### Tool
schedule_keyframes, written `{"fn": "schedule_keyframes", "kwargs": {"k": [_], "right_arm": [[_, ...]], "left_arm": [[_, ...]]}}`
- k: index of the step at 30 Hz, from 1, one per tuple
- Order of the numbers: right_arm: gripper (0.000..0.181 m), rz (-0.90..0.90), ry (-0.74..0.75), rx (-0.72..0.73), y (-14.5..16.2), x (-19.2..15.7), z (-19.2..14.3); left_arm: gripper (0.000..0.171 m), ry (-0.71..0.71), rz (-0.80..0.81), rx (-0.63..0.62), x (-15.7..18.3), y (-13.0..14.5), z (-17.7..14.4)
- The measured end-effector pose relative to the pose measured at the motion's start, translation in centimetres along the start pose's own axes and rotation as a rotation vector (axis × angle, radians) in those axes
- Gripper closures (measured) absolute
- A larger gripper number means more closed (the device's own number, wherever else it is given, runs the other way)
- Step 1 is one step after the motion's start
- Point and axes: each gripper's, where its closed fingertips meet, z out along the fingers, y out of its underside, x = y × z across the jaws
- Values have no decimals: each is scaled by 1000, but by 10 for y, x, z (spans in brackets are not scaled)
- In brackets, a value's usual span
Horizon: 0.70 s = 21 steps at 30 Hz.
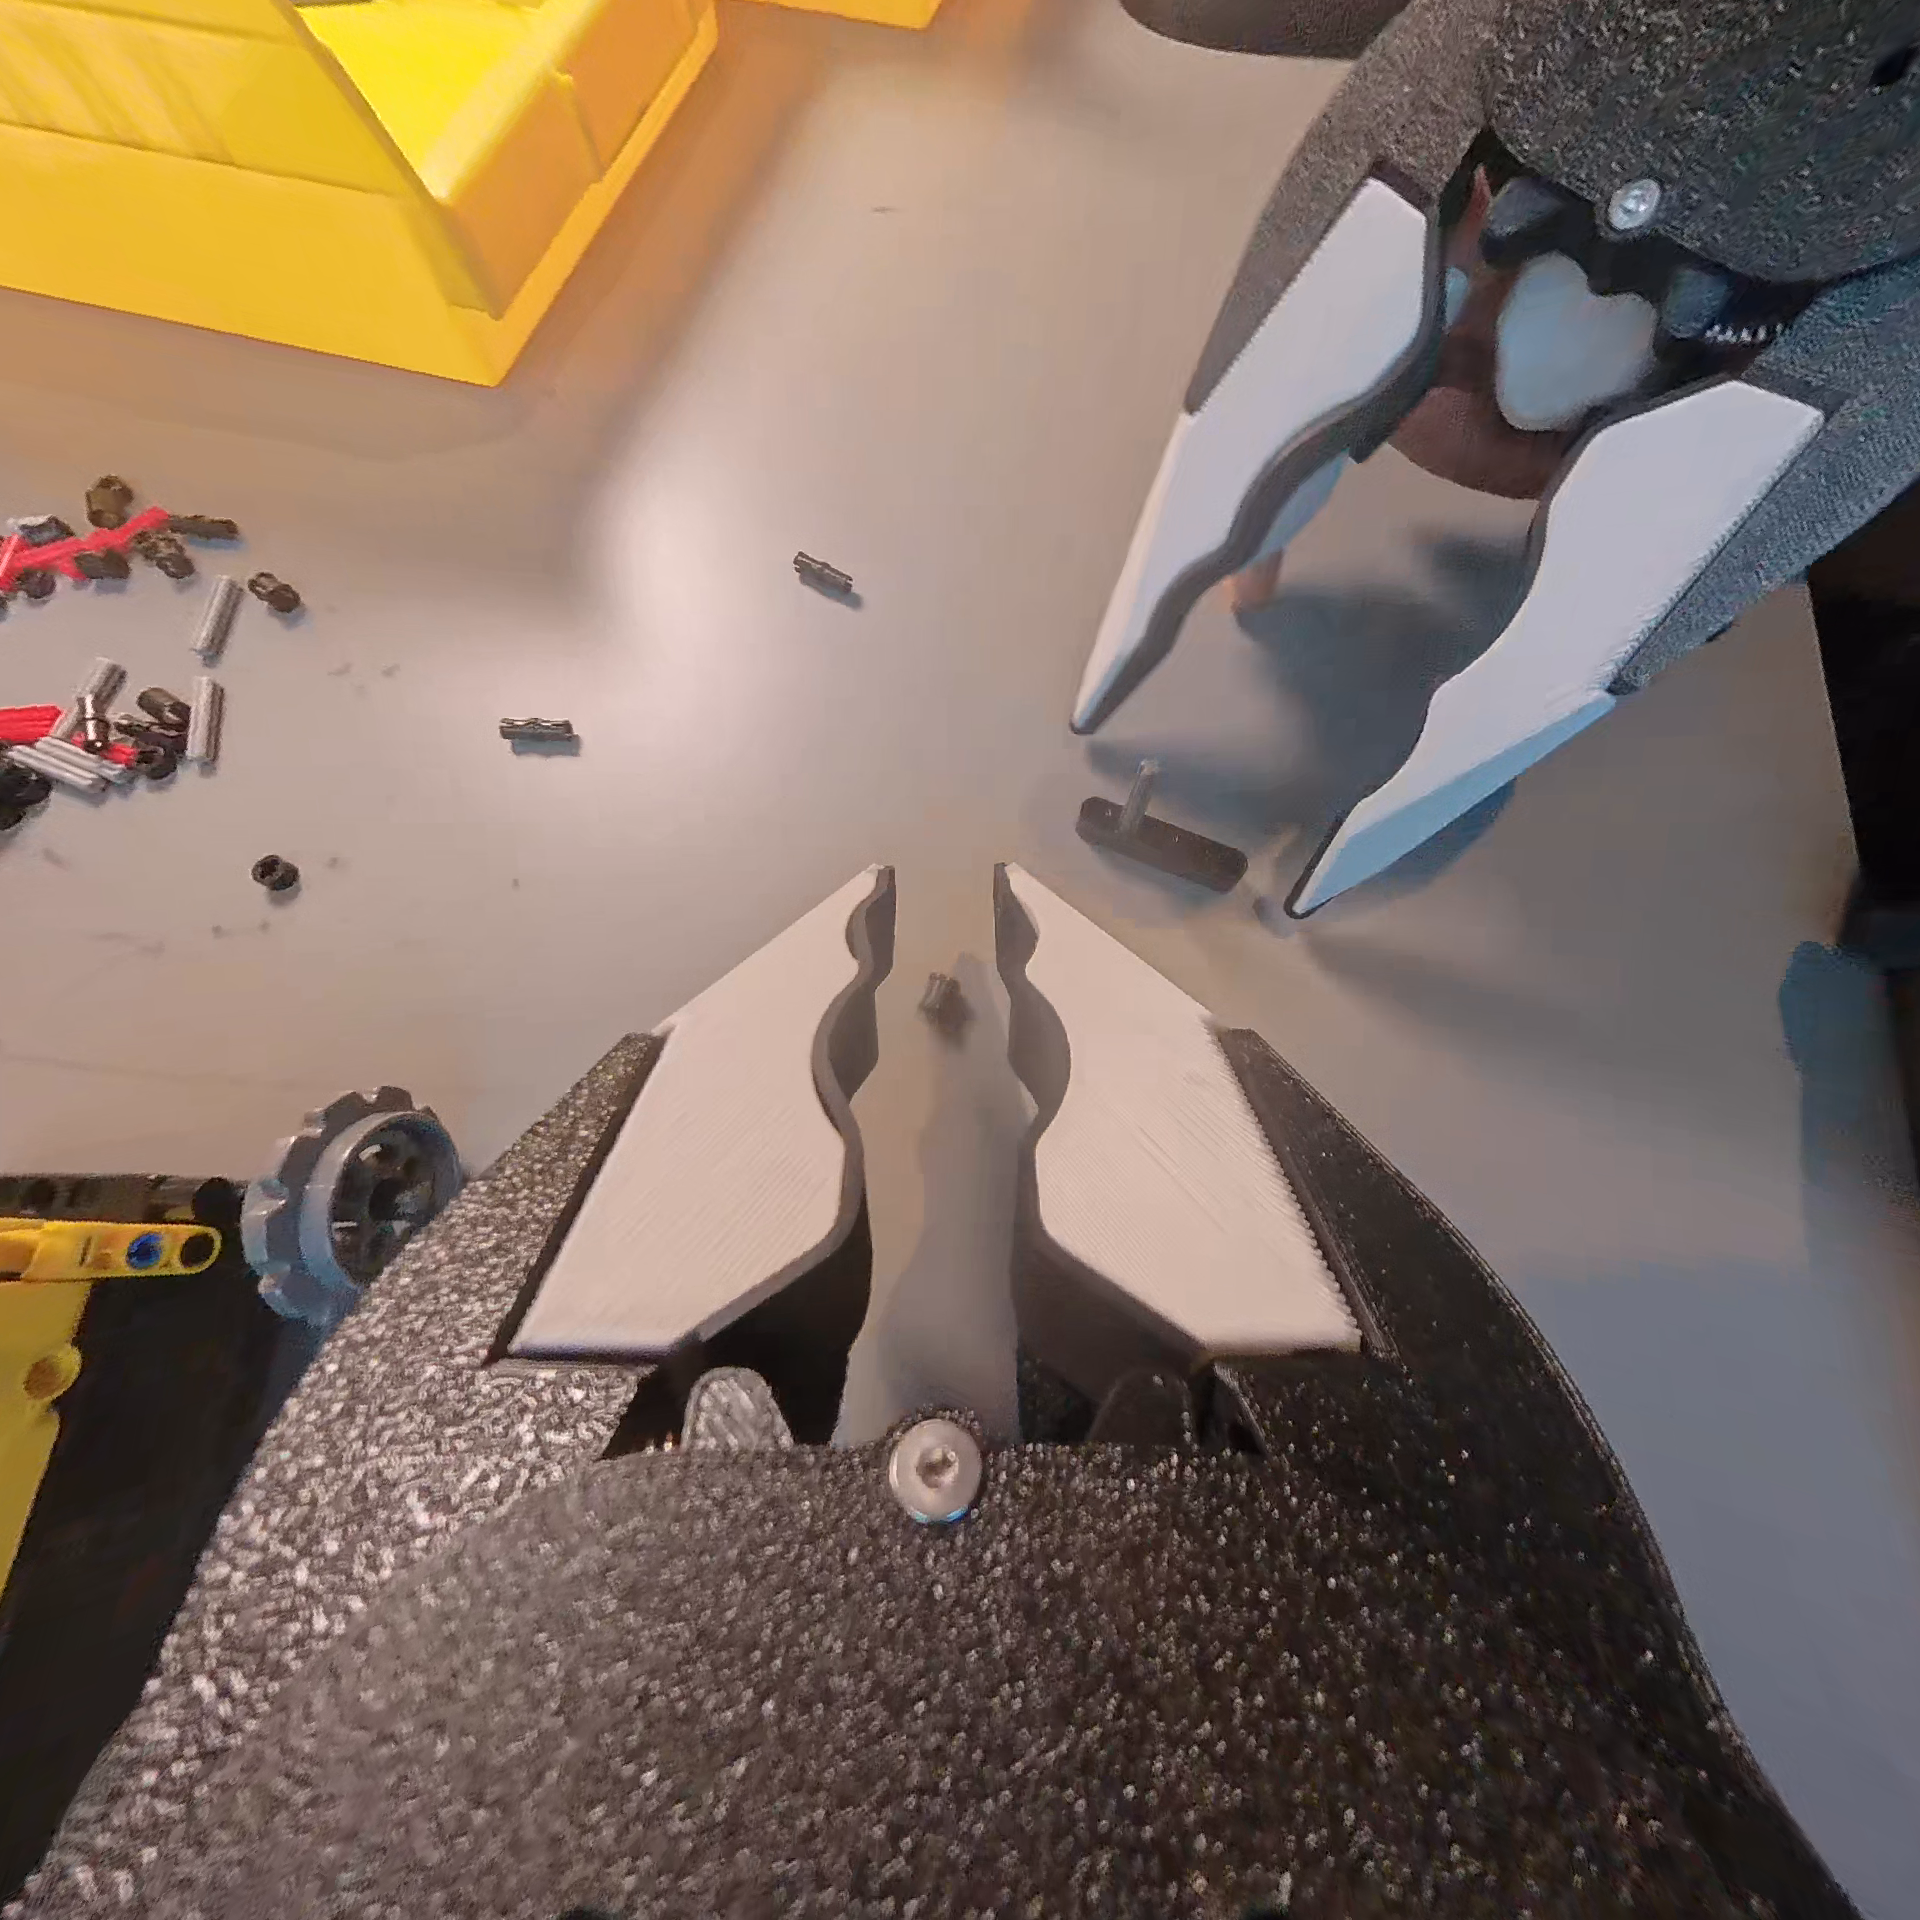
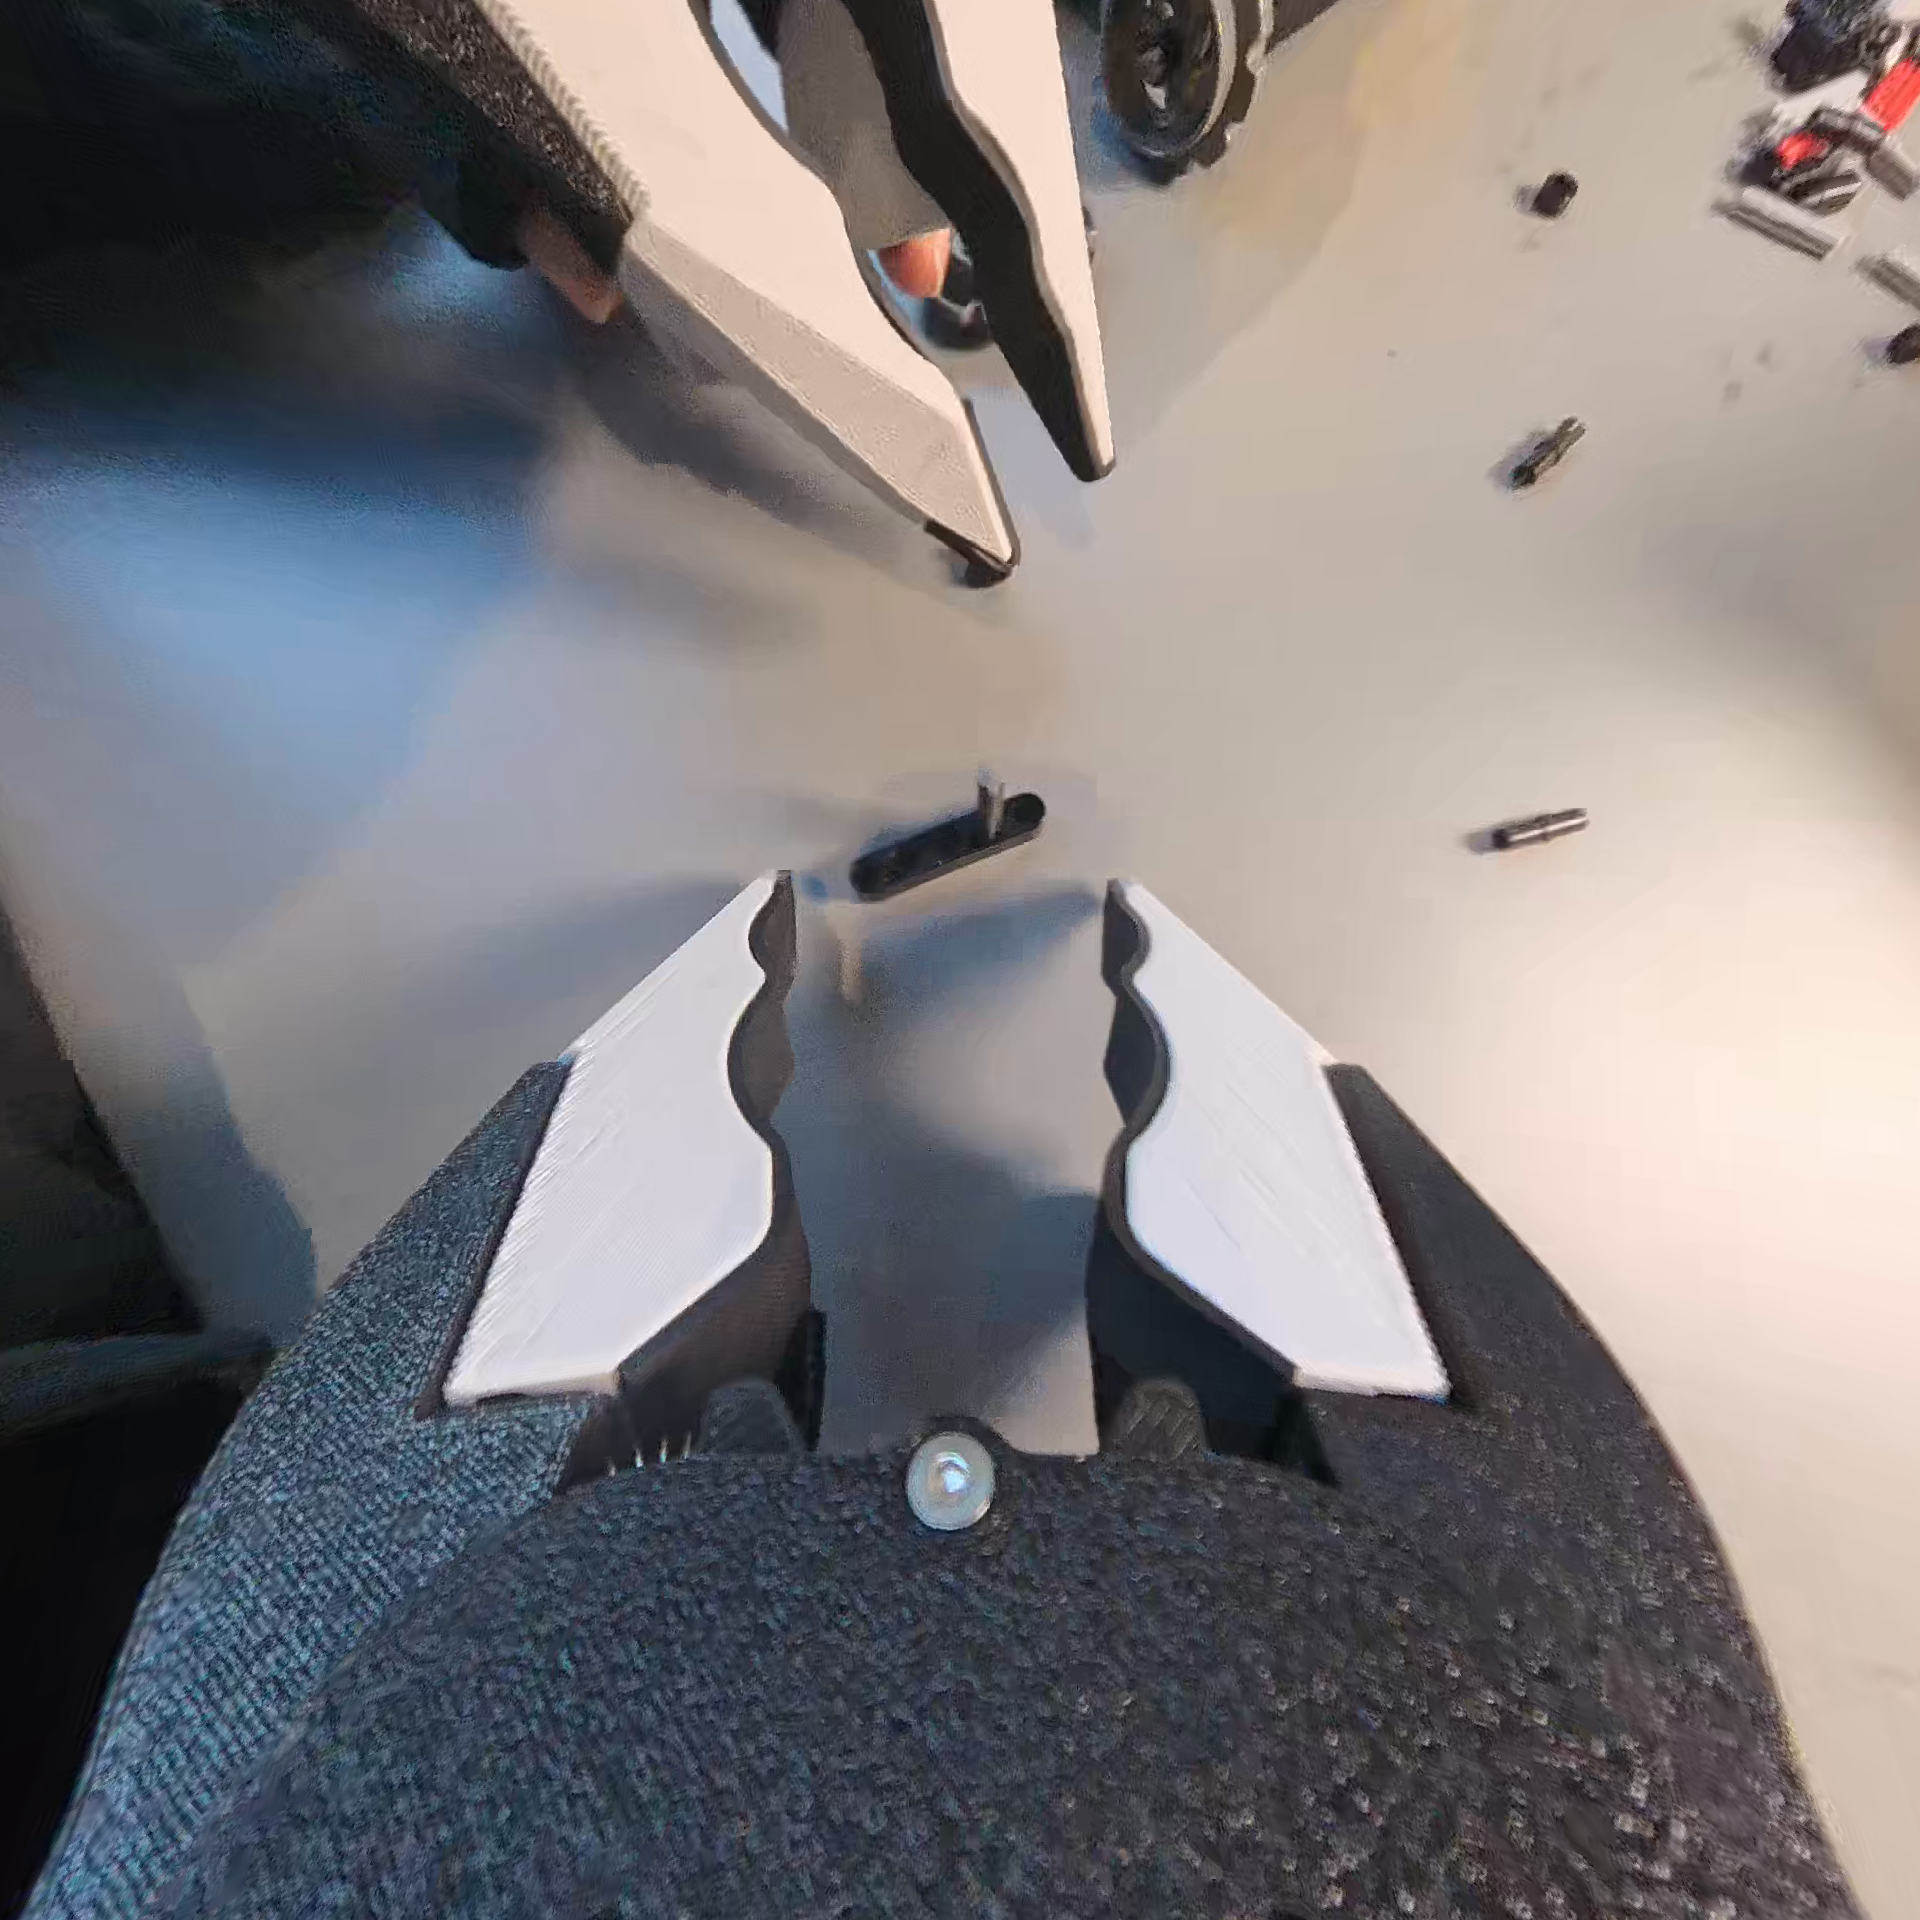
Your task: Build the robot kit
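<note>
My left gripper (image 1: pixel 943 883) hangs low over the grey table (image 1: pixel 727 416), its jaws a narrow gap apart. A small black pin (image 1: pixel 940 1003) lies on the table between its fingers, touching neither. My right gripper (image 2: pixel 951 888) is open and empty. Just past its fingertips lies a short black beam (image 2: pixel 914 857) with a grey axle (image 2: pixel 987 800) standing up from it. In the left wrist view the right gripper (image 1: pixel 1195 816) comes in from the upper right, with its tips on either side of that beam (image 1: pixel 1158 847). The left gripper (image 2: pixel 1044 514) also shows at the top of the right wrist view.
A yellow bin (image 1: pixel 312 156) stands at the far left. A pile of red, grey and black small parts (image 1: pixel 104 644) lies left of it. Loose black pins (image 1: pixel 826 575) (image 1: pixel 538 729) lie mid-table. A grey toothed wheel (image 1: pixel 348 1195) sits beside a yellow and black model (image 1: pixel 62 1351). About 6 cm separates my left fingertips from my right.
</note>
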Motion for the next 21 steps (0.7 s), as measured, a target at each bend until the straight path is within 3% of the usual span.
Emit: {"fn": "schedule_keyframes", "kwargs": {"k": [5,9,15,21], "right_arm": [[147,23,61,13,-6,1,4],[165,-133,-40,-44,-6,-1,8],[170,-482,-459,-91,-5,-5,9],[170,-451,-785,-240,-2,0,4]], "left_arm": [[156,-9,9,-5,0,3,-3],[156,20,15,-21,4,6,-4],[154,143,66,-58,25,15,-4],[150,195,133,-31,39,12,-2]]}}
